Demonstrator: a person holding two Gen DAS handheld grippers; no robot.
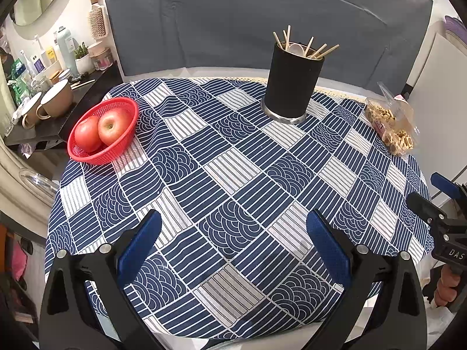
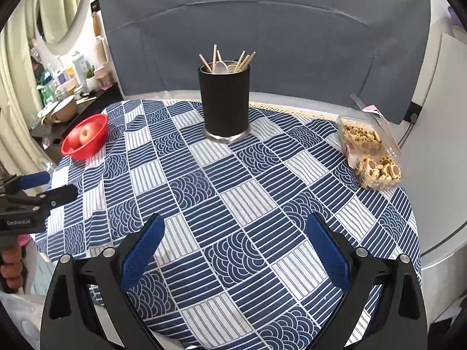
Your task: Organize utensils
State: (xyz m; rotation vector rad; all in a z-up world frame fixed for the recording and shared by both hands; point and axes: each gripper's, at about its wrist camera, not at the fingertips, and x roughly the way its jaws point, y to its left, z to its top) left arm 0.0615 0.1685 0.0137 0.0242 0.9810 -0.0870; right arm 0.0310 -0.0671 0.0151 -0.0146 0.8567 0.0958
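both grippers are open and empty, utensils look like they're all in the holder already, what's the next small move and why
Probably pull both back and stop. The chopsticks and white spoon already stand in the black utensil holder. The left gripper and right gripper hang open over bare tablecloth, with no loose utensil in view.

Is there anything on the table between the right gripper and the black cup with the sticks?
No. In the right wrist view, only bare tablecloth lies between the right gripper and the black cup.
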